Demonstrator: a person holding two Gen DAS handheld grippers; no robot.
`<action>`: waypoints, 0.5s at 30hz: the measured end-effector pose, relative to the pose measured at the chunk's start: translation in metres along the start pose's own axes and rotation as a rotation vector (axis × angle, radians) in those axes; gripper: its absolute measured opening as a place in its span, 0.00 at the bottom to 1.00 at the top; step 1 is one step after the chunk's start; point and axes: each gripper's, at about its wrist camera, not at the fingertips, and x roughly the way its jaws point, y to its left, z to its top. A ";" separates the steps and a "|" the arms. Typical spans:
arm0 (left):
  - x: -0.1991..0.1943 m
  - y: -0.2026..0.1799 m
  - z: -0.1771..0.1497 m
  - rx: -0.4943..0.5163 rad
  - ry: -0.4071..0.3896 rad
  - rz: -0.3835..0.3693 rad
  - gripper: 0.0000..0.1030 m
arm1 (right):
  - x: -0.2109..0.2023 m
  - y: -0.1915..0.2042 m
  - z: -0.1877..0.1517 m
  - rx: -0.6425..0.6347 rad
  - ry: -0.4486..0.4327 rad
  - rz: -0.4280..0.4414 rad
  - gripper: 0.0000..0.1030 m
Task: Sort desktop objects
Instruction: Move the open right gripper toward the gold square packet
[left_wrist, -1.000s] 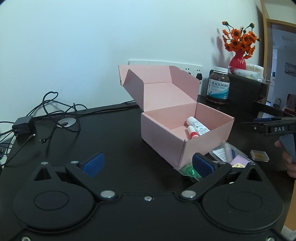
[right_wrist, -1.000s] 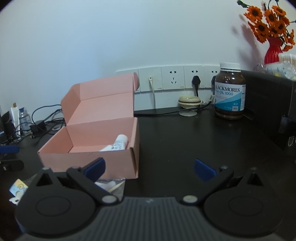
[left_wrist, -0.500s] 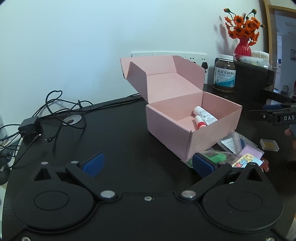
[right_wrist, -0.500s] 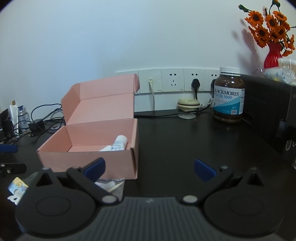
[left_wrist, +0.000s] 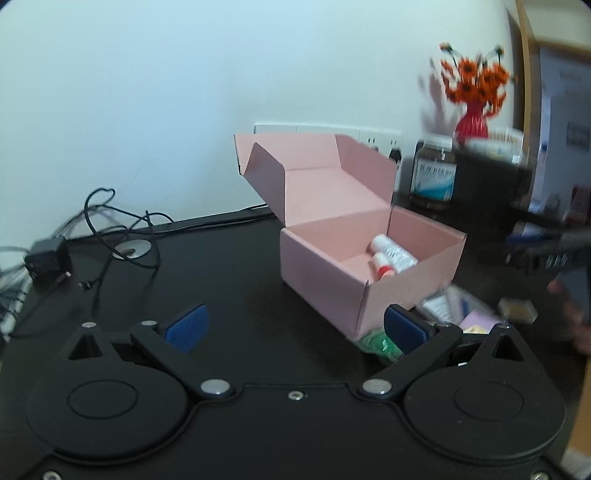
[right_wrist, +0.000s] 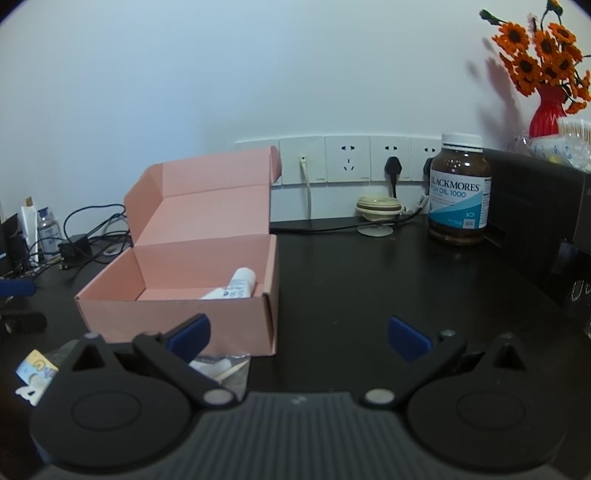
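Both hand-held grippers are spread wide, holding nothing. Loose packets (left_wrist: 443, 314) lie on the surface at the pink box (left_wrist: 369, 266) front corner, just beyond the left hand-held gripper (left_wrist: 295, 325) right fingertip (nearer arm, I'd say); right hand-held gripper (right_wrist: 299, 332) sits farther off.

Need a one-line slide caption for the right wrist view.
Open right gripper faces an open pink box holding white tubes, supplement bottle behind.
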 end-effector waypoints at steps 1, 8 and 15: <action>-0.002 0.004 0.000 -0.024 -0.011 -0.012 1.00 | 0.000 0.001 0.000 -0.004 0.002 -0.007 0.99; -0.016 0.007 0.002 -0.039 -0.115 0.002 1.00 | -0.003 0.005 0.000 -0.030 -0.017 -0.047 0.99; -0.024 0.001 0.003 -0.002 -0.174 0.001 1.00 | -0.010 0.021 0.002 -0.129 -0.021 -0.020 0.99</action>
